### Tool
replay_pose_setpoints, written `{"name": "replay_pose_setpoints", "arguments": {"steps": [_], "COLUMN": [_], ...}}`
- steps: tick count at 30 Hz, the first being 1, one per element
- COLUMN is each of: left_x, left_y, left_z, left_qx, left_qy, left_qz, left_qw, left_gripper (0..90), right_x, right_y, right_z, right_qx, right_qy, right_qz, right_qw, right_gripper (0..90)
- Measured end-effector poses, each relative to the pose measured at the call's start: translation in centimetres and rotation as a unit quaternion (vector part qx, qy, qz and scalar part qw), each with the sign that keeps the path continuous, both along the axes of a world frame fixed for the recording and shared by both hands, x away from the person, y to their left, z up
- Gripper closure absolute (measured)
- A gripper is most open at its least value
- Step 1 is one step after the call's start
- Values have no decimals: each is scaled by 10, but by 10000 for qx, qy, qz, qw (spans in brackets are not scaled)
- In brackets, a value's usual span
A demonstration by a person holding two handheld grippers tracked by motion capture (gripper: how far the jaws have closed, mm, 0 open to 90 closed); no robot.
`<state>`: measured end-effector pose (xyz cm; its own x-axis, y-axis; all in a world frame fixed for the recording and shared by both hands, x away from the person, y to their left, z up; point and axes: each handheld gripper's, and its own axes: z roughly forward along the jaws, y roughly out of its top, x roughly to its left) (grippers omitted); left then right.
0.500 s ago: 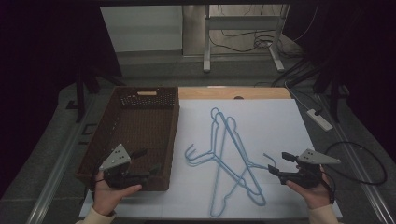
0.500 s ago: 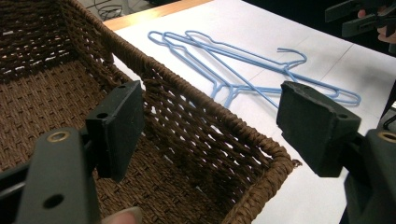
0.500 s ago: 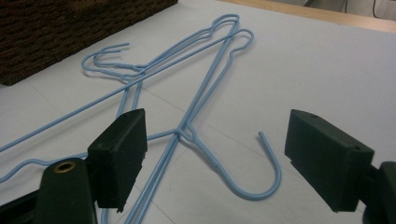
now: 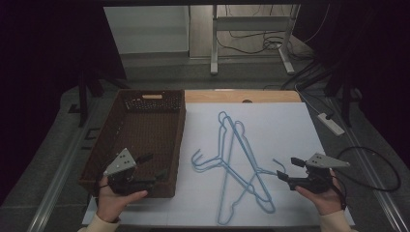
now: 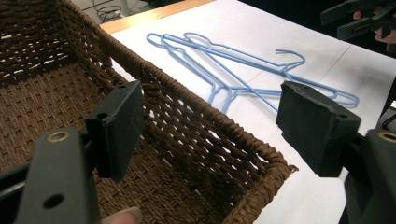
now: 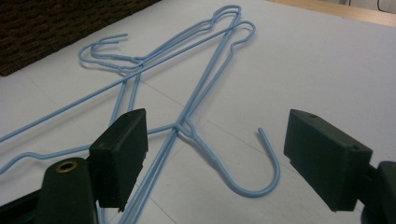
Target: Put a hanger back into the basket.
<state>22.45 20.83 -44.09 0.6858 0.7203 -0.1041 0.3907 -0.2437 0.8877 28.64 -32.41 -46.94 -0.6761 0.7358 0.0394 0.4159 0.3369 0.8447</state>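
Right claw (image 4: 284,168) hangs wide open with nothing between its jaws, aimed at the hook of the nearest of the blue wire hangers (image 4: 237,166), which lie crossed on the white tabletop (image 4: 290,125), so I judge I'm lined up for a pickup. Left claw (image 4: 153,165), equally open and empty, hovers over the near corner of the brown wicker basket (image 4: 180,121), probably waiting to receive them.

In the right gripper view, the blue hangers (image 6: 187,93) run off the frame at nine and six o'clock. In the left gripper view, the basket (image 5: 205,112) is cut off at nine and twelve o'clock, its far wall out of frame.
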Motion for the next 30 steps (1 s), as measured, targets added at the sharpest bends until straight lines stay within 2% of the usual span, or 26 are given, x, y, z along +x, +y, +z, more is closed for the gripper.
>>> {"name": "replay_pose_setpoints", "arguments": {"steps": [7,15,18,19,25,30], "left_x": [1,3,4,4,6,5], "left_y": [-1,-4,-4,-3,-3,-3], "left_z": [-1,-2,-2,-2,-3,-4], "left_qx": [31,93,87,86,79,106], "left_qy": [6,71,77,80,99,108], "left_qz": [-20,-76,-83,-86,-101,-82], "left_qw": [10000,9999,9999,9999,9999,9999], "left_gripper": [246,245,246,245,246,246], "right_x": [3,7,11,16,26,36], "right_y": [5,11,15,19,31,38], "right_z": [1,4,8,14,27,26], "right_qx": [-106,-210,-348,-510,-739,-998], "right_qy": [27,175,271,291,318,523], "right_qz": [42,114,200,236,383,518], "right_qw": [9999,9996,9988,9980,9960,9923], "right_gripper": [226,222,217,214,213,214]}}
